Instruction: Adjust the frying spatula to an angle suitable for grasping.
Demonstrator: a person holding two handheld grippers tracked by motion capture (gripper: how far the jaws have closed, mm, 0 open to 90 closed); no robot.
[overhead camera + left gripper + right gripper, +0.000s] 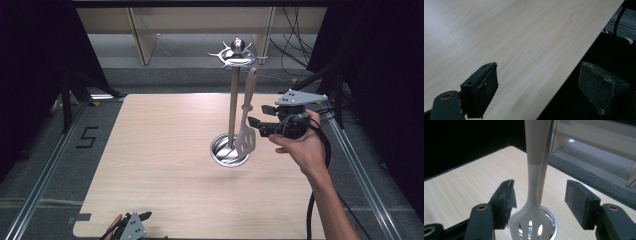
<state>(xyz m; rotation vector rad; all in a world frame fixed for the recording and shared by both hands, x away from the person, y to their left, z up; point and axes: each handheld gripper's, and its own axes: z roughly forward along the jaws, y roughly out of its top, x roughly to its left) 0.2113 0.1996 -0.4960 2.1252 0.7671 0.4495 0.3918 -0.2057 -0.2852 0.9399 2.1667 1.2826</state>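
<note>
Right gripper view: slotted spatula (530,225) hangs between open gripper (541,202) jaws.

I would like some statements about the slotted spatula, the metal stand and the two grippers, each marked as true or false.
1. The slotted spatula hangs from the metal stand. True.
2. The right gripper is clamped on the spatula. False: its jaws stand apart on either side of the handle, and the pads do not touch it.
3. The left gripper has nothing between its jaws. True.
4. The stand is at the near left corner of the table. False: it stands right of the middle; the left gripper is at the near left edge.
5. The spatula lies flat on the table. False: it hangs upright.
</note>
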